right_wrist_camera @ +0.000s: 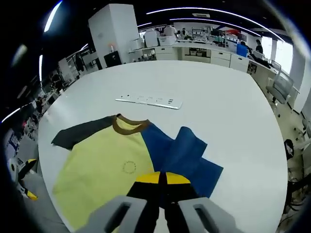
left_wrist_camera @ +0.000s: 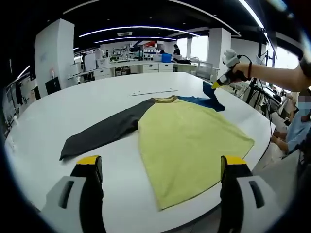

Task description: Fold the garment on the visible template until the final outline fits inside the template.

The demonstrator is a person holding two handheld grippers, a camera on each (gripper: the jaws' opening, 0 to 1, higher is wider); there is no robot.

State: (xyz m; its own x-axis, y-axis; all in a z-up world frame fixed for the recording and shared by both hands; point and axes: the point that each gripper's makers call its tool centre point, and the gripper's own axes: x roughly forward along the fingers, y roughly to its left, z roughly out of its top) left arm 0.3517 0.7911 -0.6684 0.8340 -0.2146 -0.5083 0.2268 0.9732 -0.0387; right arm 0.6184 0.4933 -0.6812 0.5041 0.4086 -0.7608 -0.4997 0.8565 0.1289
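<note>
Two grippers are seen over a white table (left_wrist_camera: 58, 126). On the far part of the table, beyond the shirt's collar, a long white strip (right_wrist_camera: 148, 101) is laid flat and well apart from the cloth. Behind the table, desks, cabinets and white pillars are seen, with people at the far benches; nothing is set between the grippers and the shirt.

The shirt (left_wrist_camera: 187, 141) is spread flat near the table's near edge. Its body is yellow, with a brown collar (right_wrist_camera: 130, 125). One dark grey sleeve (left_wrist_camera: 104, 131) is stretched out flat to the side. The blue sleeve (right_wrist_camera: 187, 158) is lifted and folded over onto itself beside the yellow body.

The left gripper (left_wrist_camera: 163, 167) is held wide open above the shirt's hem, its yellow-tipped jaws apart and nothing between them. The right gripper (right_wrist_camera: 159, 178) is closed, its yellow tips pressed together on the blue sleeve. In the left gripper view the same gripper is seen in a hand (left_wrist_camera: 238, 73), with the blue cloth raised off the table.
</note>
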